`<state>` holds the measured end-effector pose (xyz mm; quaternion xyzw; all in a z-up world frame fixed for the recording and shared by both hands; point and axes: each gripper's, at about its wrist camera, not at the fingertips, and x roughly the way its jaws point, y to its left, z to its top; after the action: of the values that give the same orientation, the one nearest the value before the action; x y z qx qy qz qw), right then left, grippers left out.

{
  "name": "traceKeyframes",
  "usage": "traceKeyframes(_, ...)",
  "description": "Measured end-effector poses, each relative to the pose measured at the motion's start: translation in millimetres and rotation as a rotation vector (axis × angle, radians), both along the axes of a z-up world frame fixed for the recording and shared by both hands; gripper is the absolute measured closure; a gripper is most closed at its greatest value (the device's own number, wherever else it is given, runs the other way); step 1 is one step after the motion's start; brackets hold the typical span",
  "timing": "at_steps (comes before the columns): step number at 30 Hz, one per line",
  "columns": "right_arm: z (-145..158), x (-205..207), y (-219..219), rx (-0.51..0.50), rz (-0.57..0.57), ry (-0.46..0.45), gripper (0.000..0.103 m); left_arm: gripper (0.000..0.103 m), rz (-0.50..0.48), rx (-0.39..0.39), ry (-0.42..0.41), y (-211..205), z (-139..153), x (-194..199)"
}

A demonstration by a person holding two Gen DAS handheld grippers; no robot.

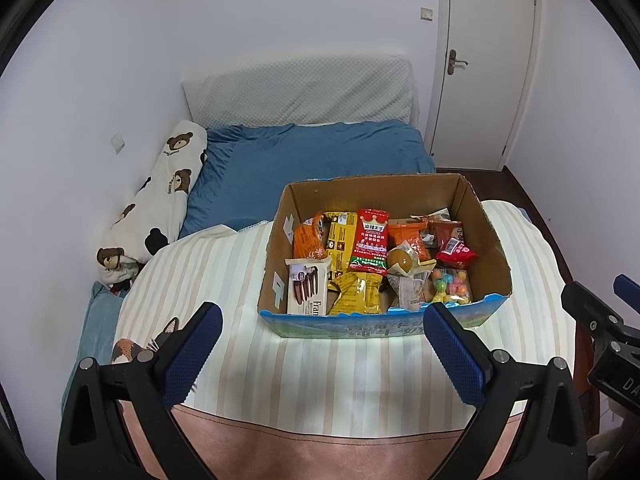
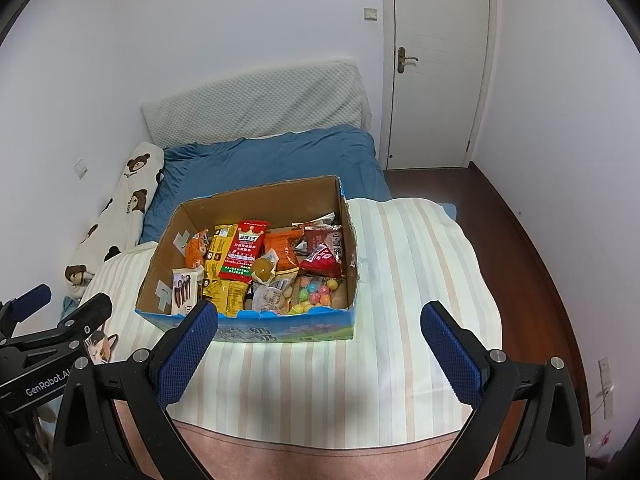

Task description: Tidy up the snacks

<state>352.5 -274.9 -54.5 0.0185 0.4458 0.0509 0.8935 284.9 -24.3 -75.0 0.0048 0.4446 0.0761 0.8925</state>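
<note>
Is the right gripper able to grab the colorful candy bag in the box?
Probably yes. The right gripper is open and empty, the box has no lid, and the candy bag lies on top near the front wall, uncovered. It would only need to clear that wall.

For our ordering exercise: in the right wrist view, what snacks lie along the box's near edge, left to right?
Chocolate biscuit pack → yellow snack bag → newspaper-print packet → bag of coloured candy balls.

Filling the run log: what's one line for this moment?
left gripper open | right gripper open | snacks in cardboard box | box on striped cloth
</note>
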Motion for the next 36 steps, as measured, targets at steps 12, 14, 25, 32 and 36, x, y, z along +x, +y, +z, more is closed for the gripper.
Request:
traceKeyframes(12, 0.0, -1.1, 0.0, -0.001, -0.002, 0.001, 0.000, 0.000, -0.004, 0.004, -0.004, -1.3, 1.3, -0.9)
traceKeyframes(14, 0.6, -2.6, -0.4, 0.002, -0.004, 0.000, 0.000, 0.000, -0.004, 0.005, -0.004, -1.4, 1.2, -1.0)
traceKeyframes(25, 1.2, -3.7, -0.6, 0.005, -0.001, 0.001, 0.000, 0.000, -0.007, 0.006, -0.011, -2.4, 2.7, -1.2)
traceKeyframes(32, 1.3, -4.1, -0.5, 0.007, 0.000, 0.002, 0.000, 0.000, -0.004, 0.005, -0.012, -2.4, 2.1, -1.5)
traceKeyframes(36, 1.2, -4.2, -0.6, 0.007, 0.000, 0.003, 0.000, 0.000, -0.011, 0.005, -0.010, -2.8, 3.5, -1.4)
